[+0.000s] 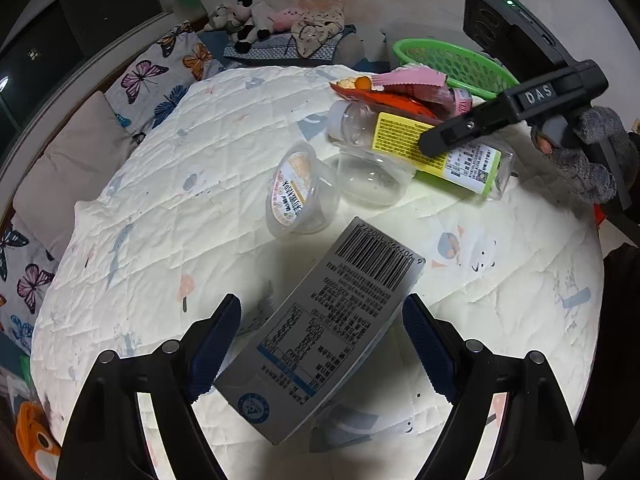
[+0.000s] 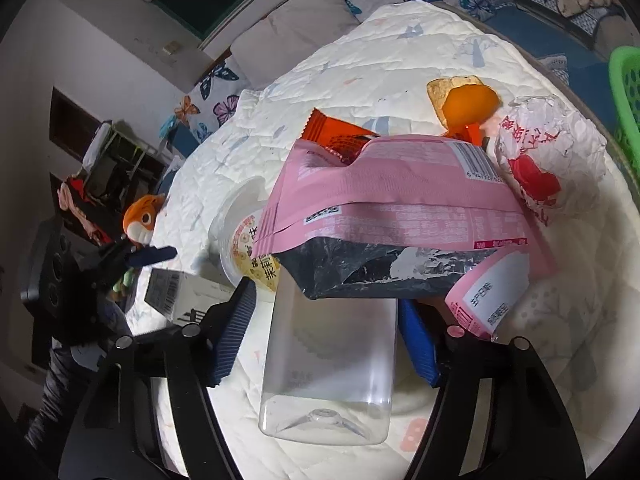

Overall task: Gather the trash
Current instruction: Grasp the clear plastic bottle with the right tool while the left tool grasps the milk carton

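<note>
A grey milk carton (image 1: 320, 332) lies on the white quilted table between the open fingers of my left gripper (image 1: 322, 344), which do not press on it. My right gripper (image 2: 322, 336) straddles a clear plastic bottle (image 2: 328, 364) with a yellow label (image 1: 420, 140), jaws open around it. On the bottle rest a pink snack bag (image 2: 384, 216), an orange wrapper (image 2: 340, 132) and a crumpled paper wrapper (image 2: 548, 152). Two clear jelly cups (image 1: 298, 196) lie beside it. The right gripper also shows in the left wrist view (image 1: 460, 132).
A green plastic basket (image 1: 448, 60) stands at the table's far right edge. Orange peel (image 2: 468, 104) and a pink bottle (image 2: 488, 292) lie in the pile. Plush toys (image 1: 256, 16) and butterfly cushions (image 1: 160, 76) sit on the sofa behind. An orange plush (image 2: 140, 216) sits at the table edge.
</note>
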### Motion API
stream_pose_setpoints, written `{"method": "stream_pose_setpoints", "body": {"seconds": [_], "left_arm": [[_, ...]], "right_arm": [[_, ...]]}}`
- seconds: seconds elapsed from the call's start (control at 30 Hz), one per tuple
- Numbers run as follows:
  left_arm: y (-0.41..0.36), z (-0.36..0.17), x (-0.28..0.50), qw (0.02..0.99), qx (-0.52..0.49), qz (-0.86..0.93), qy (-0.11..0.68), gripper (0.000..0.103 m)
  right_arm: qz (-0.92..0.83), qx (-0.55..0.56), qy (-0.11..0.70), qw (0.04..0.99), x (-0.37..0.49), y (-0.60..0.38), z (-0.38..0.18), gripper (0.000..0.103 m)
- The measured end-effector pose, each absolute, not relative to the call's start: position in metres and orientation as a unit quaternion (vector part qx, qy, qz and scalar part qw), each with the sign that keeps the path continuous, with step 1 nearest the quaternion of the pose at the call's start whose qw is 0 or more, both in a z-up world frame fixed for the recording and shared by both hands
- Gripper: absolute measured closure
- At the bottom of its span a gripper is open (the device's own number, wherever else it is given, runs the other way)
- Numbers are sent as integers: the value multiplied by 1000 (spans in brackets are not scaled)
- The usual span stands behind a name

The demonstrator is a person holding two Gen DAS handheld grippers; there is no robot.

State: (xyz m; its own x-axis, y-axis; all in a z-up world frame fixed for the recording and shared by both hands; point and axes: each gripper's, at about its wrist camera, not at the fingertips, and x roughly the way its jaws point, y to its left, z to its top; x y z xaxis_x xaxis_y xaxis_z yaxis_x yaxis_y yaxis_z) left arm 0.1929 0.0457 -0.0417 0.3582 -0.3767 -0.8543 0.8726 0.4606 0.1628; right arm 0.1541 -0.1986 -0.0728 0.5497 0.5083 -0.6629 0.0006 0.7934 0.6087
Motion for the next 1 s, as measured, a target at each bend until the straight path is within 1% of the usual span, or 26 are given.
{"method": "stream_pose_setpoints", "body": {"seconds": [0.1, 0.2, 0.27, 0.3, 0.37, 0.43, 0.47, 0.53, 0.73, 1.0], "left_arm": [[44, -43, 194, 756, 322, -414, 391, 23], [41, -47, 195, 751, 326, -417, 395, 23], [39, -49, 195, 749, 326, -418, 398, 25], [38, -49, 195, 749, 325, -418, 399, 28], [37, -50, 195, 750, 324, -415, 400, 31], [37, -49, 194, 756, 318, -410, 400, 37], [37, -48, 193, 759, 313, -407, 401, 38], [37, -48, 192, 767, 306, -396, 401, 45], [41, -39, 188, 795, 270, -359, 408, 55], [51, -21, 174, 818, 213, -332, 419, 57]], "right_arm": [[147, 286, 454, 831, 156, -199, -75, 41], [140, 286, 461, 829, 158, -200, -78, 42], [135, 278, 460, 832, 158, -198, -76, 44], [134, 275, 459, 834, 158, -197, -75, 47], [132, 269, 458, 837, 157, -195, -73, 47], [131, 263, 454, 841, 153, -194, -70, 47], [132, 261, 451, 843, 151, -194, -69, 48], [135, 258, 444, 848, 145, -196, -65, 48], [158, 259, 431, 850, 132, -190, -52, 48], [197, 258, 416, 849, 115, -186, -31, 48]]}}
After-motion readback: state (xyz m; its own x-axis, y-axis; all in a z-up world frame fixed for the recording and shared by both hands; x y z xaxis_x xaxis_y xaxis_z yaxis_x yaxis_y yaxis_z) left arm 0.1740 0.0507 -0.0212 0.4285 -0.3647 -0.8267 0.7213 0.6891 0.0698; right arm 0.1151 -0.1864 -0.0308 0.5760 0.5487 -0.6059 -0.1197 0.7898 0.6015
